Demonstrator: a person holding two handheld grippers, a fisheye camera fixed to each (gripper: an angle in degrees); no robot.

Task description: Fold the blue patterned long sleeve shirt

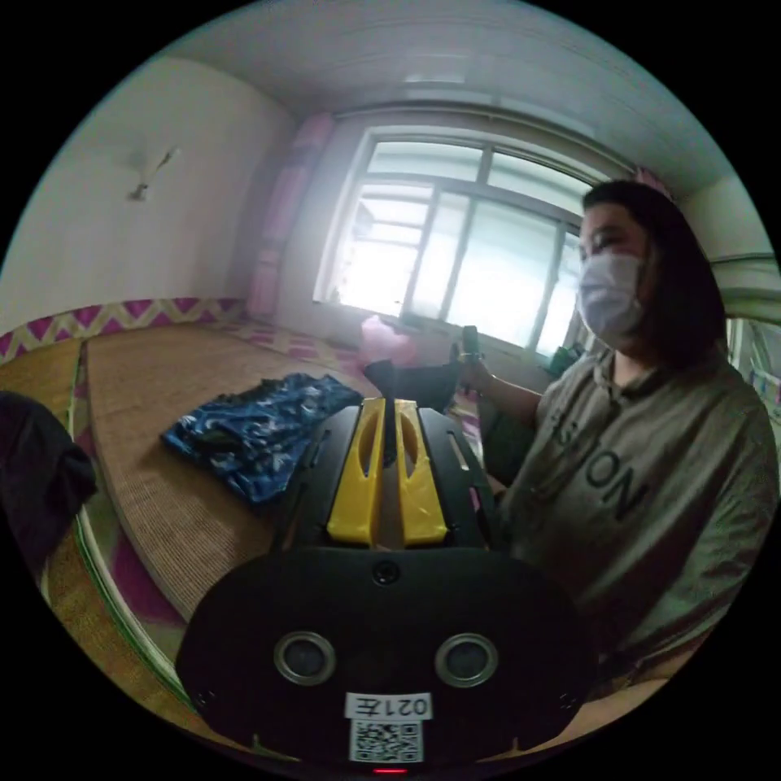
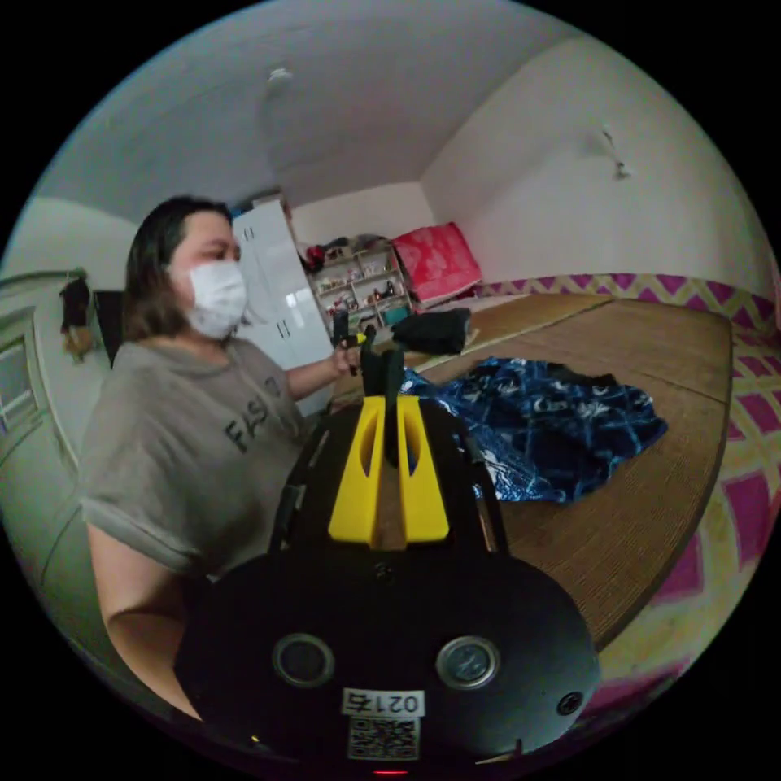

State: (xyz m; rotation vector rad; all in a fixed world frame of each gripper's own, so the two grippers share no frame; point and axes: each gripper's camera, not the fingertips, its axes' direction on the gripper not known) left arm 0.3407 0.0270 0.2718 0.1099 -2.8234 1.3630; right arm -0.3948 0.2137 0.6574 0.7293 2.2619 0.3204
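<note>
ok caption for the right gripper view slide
Right gripper, jaws together, raised beside the crumpled blue patterned shirt on a woven mat.

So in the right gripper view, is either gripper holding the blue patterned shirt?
No. The blue patterned shirt lies loose and crumpled on the woven mat, while the right gripper is raised off the mat with its jaws closed.

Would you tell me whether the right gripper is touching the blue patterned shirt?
Apart: in the right gripper view, the right gripper is raised, while the blue patterned shirt lies on the mat beyond.

Window: 12 o'clock, left gripper view.
Woven mat: 3 o'clock, right gripper view.
Shelving unit: 12 o'clock.
Red cushion: beside shelving.
</note>
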